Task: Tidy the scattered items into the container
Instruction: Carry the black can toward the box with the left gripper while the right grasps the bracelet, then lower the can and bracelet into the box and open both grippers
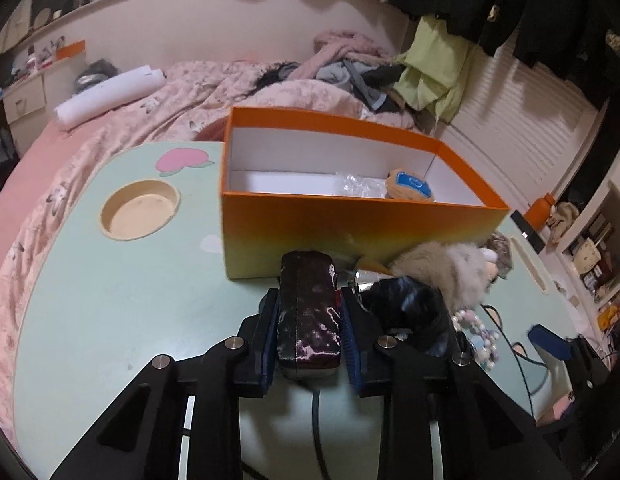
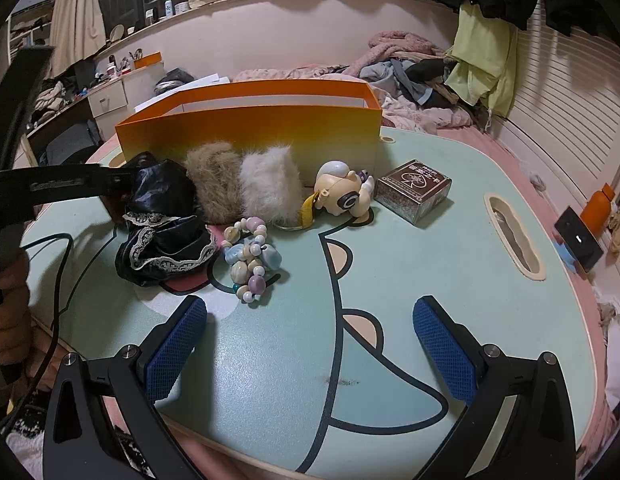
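Note:
My left gripper (image 1: 310,296) is shut on a dark purple velvet case (image 1: 308,320), held just in front of the near wall of the orange box (image 1: 349,224). Inside the box lie a blue-and-tan item (image 1: 409,186) and some clear wrap (image 1: 355,186). My right gripper (image 2: 310,304) stands open over the pale green table (image 2: 429,280) with nothing between its fingers. Beyond it lie a black lace cloth (image 2: 162,216), a brown fur piece (image 2: 214,184), a white fur piece (image 2: 270,184), a bead bracelet (image 2: 248,256), a toy figure (image 2: 341,196) and a small brown box (image 2: 413,190).
The table has a round cup recess (image 1: 140,210) at the left and a slot handle (image 2: 513,236) at the right. It rests on a bed with a pink quilt (image 1: 190,88). A phone (image 2: 577,240) and an orange bottle (image 2: 597,204) stand at the far right. A hand (image 2: 6,280) grips the left tool.

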Demonstrator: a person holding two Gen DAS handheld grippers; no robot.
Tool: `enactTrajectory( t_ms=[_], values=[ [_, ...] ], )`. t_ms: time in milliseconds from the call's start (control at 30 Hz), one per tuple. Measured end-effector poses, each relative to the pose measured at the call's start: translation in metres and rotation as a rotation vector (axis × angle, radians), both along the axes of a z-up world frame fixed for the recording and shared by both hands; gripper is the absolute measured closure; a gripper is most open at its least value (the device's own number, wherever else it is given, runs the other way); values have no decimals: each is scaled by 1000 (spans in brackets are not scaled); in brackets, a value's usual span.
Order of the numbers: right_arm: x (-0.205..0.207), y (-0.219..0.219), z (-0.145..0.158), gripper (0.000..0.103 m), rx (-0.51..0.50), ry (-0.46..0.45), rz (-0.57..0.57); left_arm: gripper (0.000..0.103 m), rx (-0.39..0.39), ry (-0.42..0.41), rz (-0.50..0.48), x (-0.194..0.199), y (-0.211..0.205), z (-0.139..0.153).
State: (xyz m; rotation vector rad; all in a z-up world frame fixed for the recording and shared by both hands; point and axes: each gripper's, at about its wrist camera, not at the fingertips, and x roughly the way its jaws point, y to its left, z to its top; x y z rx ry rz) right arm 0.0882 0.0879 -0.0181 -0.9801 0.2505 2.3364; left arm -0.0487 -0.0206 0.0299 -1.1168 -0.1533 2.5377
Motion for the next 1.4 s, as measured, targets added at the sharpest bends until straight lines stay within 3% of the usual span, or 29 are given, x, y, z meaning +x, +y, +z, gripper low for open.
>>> enactTrajectory(
  t_ms=[100,300,367,567,633,867,1067,1267,1400],
  values=[
    [0,0,2,0,-10,12,3,76,24,27,-9,21,-11,5],
    [0,-3,19,1,-2,94,34,76,-26,53,-4,55,-17,-3],
    [-8,-5,21,6,-3,88,50,76,-32,53,-11,58,-16,-7],
    [-34,-1,6,38,-4,6,52,76,-41,65,-11,57,-14,-7],
    [-34,-5,6,79,7,15,86,76,-35,63,-9,57,-15,-7],
    [-14,-3,12,83,-21,86,98,76,-13,78,-14,58,-19,2],
    [-18,-4,41,83,7,145,125,76,22,134,-17,46,-20,37],
    [-50,13,83,84,44,213,138,76,30,158,-33,-5,-2,80],
    [-87,36,91,84,4,215,133,76,4,112,-36,-54,22,82]
  ],
)
